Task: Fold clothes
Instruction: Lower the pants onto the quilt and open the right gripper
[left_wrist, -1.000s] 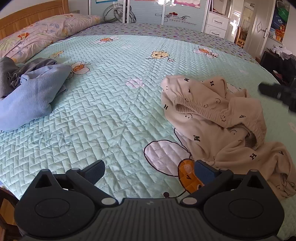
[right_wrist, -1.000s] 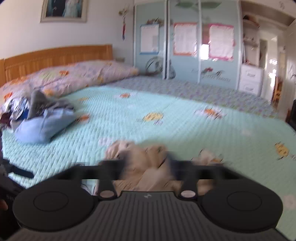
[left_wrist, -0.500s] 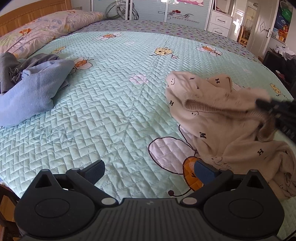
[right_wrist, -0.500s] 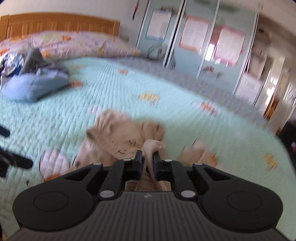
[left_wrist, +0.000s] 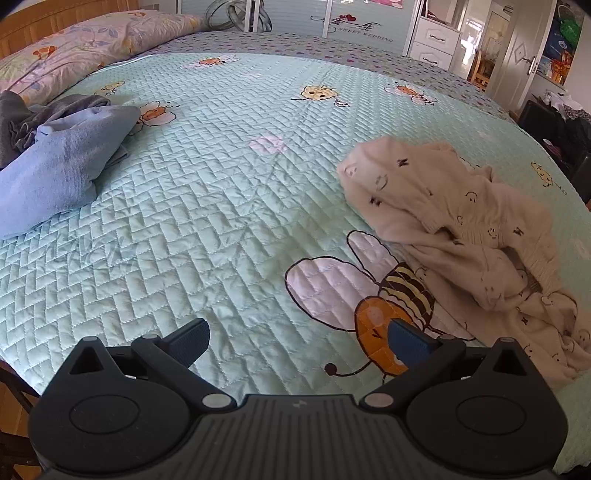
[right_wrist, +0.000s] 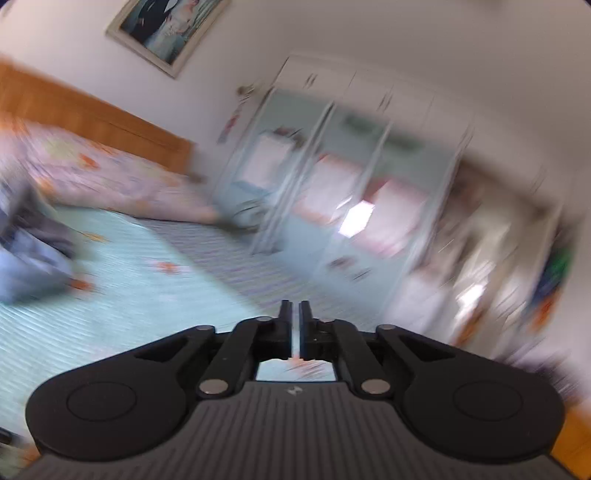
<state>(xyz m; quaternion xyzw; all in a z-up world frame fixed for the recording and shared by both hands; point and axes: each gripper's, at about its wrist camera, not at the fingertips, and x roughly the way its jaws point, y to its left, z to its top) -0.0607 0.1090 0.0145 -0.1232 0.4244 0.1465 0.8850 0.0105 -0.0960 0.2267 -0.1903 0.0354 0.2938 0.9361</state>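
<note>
A crumpled beige garment with small black letters and smiley faces lies on the right of the mint quilted bed. My left gripper is open and empty, low over the bed's near edge, left of the garment. My right gripper has its jaws nearly closed with a thin gap and nothing visible between them. It points up across the room in a blurred view, and the garment does not show there.
A blue cloth and a grey one are piled at the bed's left side. Floral pillows lie by the wooden headboard. Wardrobe doors and a doorway stand beyond the bed.
My right gripper closed on the beige garment half a second ago; now it has swung up and away, no cloth showing in it. The garment has shifted and settled. My left gripper stayed open.
</note>
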